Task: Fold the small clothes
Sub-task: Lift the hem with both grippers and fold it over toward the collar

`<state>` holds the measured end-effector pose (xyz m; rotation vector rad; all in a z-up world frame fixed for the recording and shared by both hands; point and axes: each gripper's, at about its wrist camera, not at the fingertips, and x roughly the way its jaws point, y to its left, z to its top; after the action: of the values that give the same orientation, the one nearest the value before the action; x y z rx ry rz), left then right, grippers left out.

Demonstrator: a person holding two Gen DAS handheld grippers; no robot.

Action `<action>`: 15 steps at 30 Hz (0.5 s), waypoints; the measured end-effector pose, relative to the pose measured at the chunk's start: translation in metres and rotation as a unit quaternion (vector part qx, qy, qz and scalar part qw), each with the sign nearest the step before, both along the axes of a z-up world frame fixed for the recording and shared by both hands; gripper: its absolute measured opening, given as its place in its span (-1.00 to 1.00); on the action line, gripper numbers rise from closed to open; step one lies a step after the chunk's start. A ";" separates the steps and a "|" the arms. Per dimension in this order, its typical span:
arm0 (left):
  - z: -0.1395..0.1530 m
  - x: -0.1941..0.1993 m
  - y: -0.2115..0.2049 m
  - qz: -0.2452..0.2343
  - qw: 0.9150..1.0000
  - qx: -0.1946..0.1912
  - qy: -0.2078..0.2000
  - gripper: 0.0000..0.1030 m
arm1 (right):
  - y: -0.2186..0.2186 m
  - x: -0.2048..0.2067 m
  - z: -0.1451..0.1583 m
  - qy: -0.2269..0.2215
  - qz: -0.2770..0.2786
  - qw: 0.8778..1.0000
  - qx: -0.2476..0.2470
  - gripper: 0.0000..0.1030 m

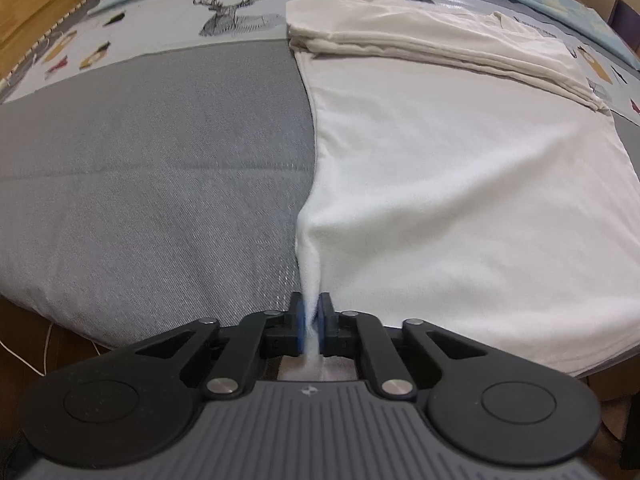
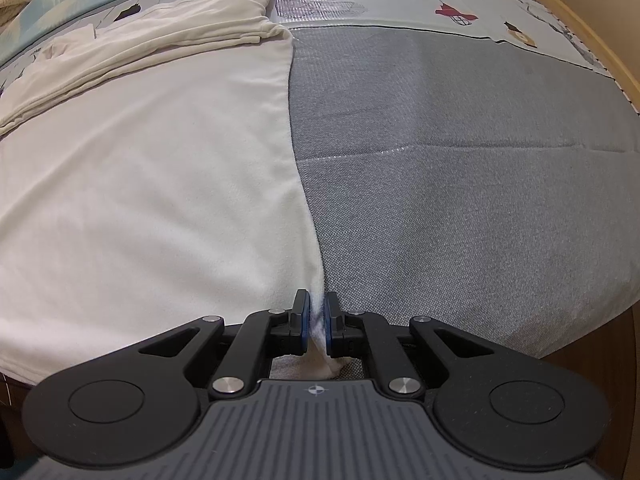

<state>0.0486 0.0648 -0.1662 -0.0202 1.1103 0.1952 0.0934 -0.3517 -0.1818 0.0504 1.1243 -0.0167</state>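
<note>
A bed (image 1: 140, 168) with a grey cover carries the clothes. A white shirt (image 1: 460, 200) lies flat on the bed. Its far part is folded over. Beyond the shirt lies a sheet with pictures (image 1: 224, 16).

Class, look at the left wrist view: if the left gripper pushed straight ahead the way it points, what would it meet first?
The left gripper is shut on a near corner of the white cotton garment. Pointing steeply down, it would probably press that cloth into the grey woven bed cover straight away; depth is uncertain.
</note>
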 end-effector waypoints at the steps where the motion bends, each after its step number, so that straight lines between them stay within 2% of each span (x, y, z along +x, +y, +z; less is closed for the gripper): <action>1: 0.002 -0.001 -0.001 -0.004 1.000 0.007 -0.005 -0.92 | 0.000 -0.001 0.002 -0.005 -0.001 1.000 0.001 -0.89; 6: 0.022 -0.006 -0.003 -0.009 0.999 0.015 -0.041 -0.92 | -0.004 -0.007 0.025 -0.064 -0.003 0.998 0.021 -0.91; 11: 0.053 -0.018 0.009 0.019 0.996 -0.047 -0.075 -0.93 | -0.012 -0.016 0.064 -0.128 0.000 0.990 0.053 -0.92; 13: 0.073 -0.026 0.008 0.014 0.994 -0.042 -0.096 -0.93 | -0.019 -0.021 0.083 -0.147 -0.002 0.987 0.069 -0.92; 15: 0.094 -0.038 -0.003 -0.014 0.992 -0.020 -0.120 -0.94 | -0.026 -0.028 0.099 -0.162 -0.002 0.983 0.087 -0.93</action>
<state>0.0105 0.0623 -0.0725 -0.0620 0.8741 0.1403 0.0653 -0.3775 -0.0830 0.2044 0.7966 0.0828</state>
